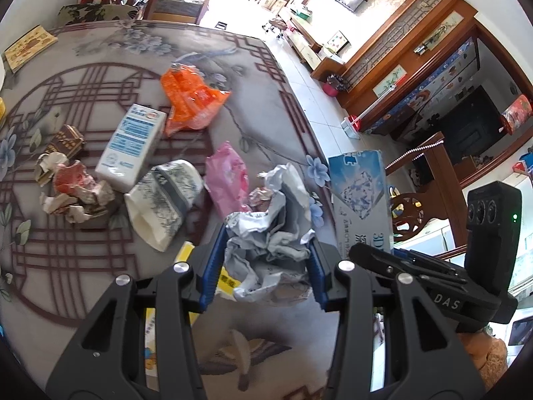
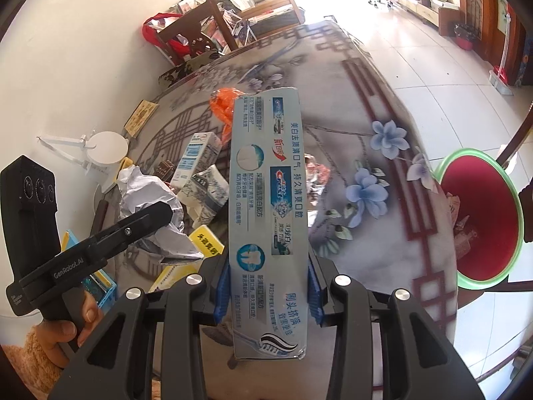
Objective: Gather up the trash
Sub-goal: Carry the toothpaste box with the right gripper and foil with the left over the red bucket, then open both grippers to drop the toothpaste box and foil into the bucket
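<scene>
Pinched tight in the left gripper [image 1: 266,266] – a crumpled paper wad [image 1: 269,240], grey and white, squeezed between the blue pads, sitting at about 6 o'clock in the left wrist view. Pinched in the right gripper [image 2: 268,286] – a long toothpaste box [image 2: 266,220], standing straight up the middle of the right wrist view, lifted off the tabletop [image 2: 366,233].

Looks like the carry step: both pieces of trash picked up, not yet dropped. Waiting at 3 o'clock in the right wrist view, off the tabletop edge – a red bin [image 2: 479,220] with a green rim, some scraps already inside. Next move, probably: swing the box over that bin and let go, then bring the paper wad the same way. Needs care not to bump the two grippers, so close together.

Still lying on the tabletop in the left wrist view: an orange wrapper [image 1: 190,100] at 11 o'clock, a white and blue carton [image 1: 131,146] at 10 o'clock, a pink bag [image 1: 226,176] near the middle, a torn paper heap [image 1: 76,190] at 9 o'clock.

Writing to read: "Crest" on the toothpaste box, plus lots of Chinese words and a tooth picture. "GenRobot.AI" on the left gripper's side, "DAS" on the right one's. Carton words too blurry to read.
</scene>
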`<state>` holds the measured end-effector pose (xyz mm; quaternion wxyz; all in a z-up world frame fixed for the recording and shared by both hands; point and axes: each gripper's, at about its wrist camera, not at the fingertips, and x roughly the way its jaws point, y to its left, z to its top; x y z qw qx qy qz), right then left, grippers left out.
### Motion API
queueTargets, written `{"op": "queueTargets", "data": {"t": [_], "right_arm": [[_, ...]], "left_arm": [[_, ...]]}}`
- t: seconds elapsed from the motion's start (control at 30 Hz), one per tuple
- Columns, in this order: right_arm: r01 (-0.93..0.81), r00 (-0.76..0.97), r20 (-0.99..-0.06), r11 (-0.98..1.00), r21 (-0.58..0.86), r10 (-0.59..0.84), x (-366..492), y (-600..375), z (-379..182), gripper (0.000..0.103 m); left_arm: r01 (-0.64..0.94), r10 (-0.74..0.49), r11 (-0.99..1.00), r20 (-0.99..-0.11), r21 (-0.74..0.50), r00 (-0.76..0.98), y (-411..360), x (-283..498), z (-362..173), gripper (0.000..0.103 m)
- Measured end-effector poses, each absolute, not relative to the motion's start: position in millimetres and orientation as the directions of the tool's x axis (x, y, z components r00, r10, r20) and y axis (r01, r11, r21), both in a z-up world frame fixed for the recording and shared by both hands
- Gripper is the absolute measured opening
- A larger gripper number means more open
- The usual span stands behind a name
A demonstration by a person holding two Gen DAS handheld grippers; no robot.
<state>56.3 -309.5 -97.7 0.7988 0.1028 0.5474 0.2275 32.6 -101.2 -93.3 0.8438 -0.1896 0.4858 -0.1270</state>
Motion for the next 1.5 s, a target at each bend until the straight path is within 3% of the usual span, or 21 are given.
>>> {"op": "queueTargets", "data": {"t": [0.53, 0.77, 1.03, 1.2, 1.33, 1.5], "right_arm": [[-0.178, 0.307, -0.834, 0.889, 0.422, 0.458, 66.2, -371.1, -109.8, 0.036], [-0.010, 0.334, -0.853, 0.907, 0.421, 0.400, 76.9, -442.1, -133.1, 0.036], [0.139, 0.361, -0.898, 0.938, 0.318, 0.251, 94.8, -516.6, -152.9, 0.037], [0.193, 0.376, -0.898, 0.928, 0.319, 0.230, 103.0, -543.0, -160.0, 0.041], [0.220, 0.399, -0.887, 0.915, 0.339, 0.232, 101.9, -564.3, -158.5, 0.060], [0.263, 0.409, -0.884, 0.898, 0.353, 0.228, 93.5, -583.8, -155.0, 0.065]], "left_arm": [[0.046, -0.396, 0.902, -0.780, -0.430, 0.484, -147.0, 44.0, -95.5, 0.043], [0.067, -0.394, 0.909, -0.795, -0.412, 0.460, -175.9, 51.8, -96.8, 0.043], [0.118, -0.406, 0.911, -0.810, -0.395, 0.422, -214.4, 69.0, -100.2, 0.043], [0.186, -0.425, 0.905, -0.818, -0.382, 0.388, -250.2, 82.1, -100.4, 0.043], [0.250, -0.447, 0.892, -0.818, -0.377, 0.361, -282.5, 96.1, -102.9, 0.043], [0.338, -0.500, 0.852, -0.812, -0.400, 0.300, -331.0, 115.3, -106.4, 0.043]]}}
